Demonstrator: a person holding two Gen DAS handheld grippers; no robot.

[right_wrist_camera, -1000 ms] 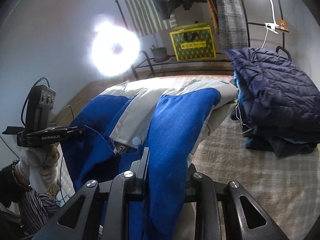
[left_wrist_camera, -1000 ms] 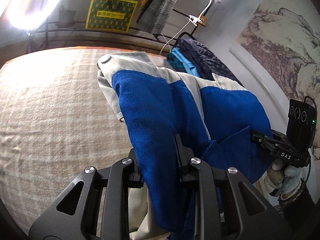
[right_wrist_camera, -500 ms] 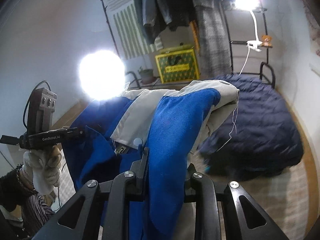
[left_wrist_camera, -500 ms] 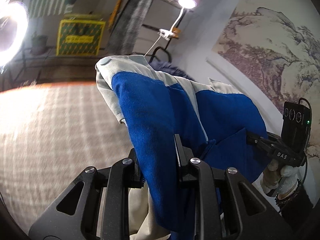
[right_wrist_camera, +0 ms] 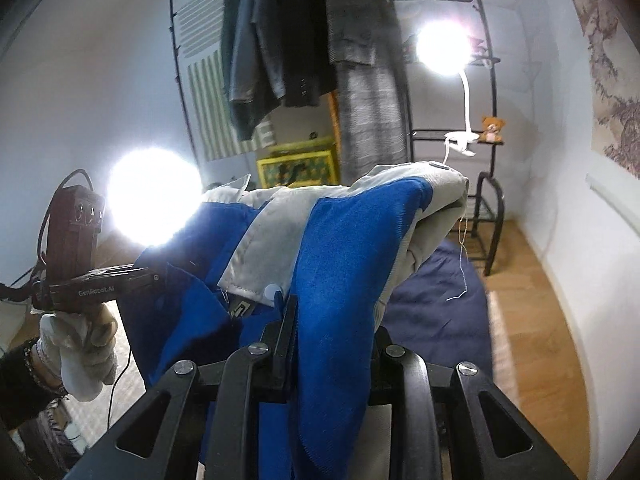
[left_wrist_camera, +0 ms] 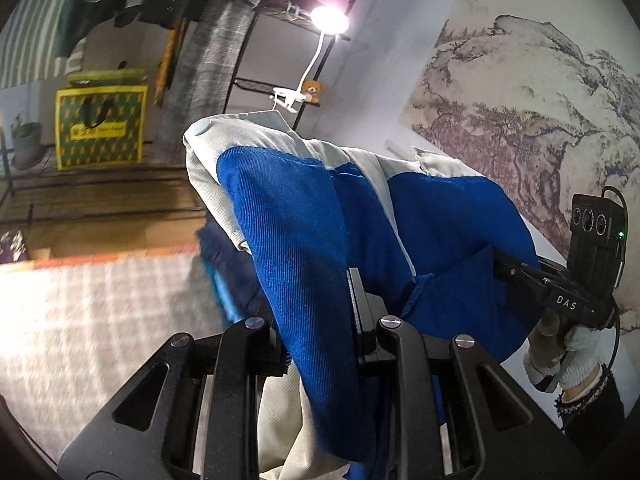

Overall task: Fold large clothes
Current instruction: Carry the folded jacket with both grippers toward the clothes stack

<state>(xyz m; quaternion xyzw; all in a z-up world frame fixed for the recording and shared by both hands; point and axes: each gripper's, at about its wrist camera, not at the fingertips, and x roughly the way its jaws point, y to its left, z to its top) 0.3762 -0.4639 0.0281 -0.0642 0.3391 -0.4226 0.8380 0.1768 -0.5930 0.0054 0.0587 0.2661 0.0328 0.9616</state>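
The left gripper [left_wrist_camera: 316,312] was clamped on the blue-and-grey jacket [left_wrist_camera: 304,220], which hung lifted between both tools above the checked bedcover [left_wrist_camera: 100,304]. The right gripper [right_wrist_camera: 332,332] was clamped on the jacket's other side.

Left tool [left_wrist_camera: 316,320]: matte black linkage arms with silver screw heads. Right tool [right_wrist_camera: 332,328] looks the same, its body printed "DAS". White knit gloves [left_wrist_camera: 568,352], dark cuffs, black cables.

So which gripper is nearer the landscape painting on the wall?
Right. The right gripper has the landscape painting on its own side; the left gripper grips the jacket at the far end.
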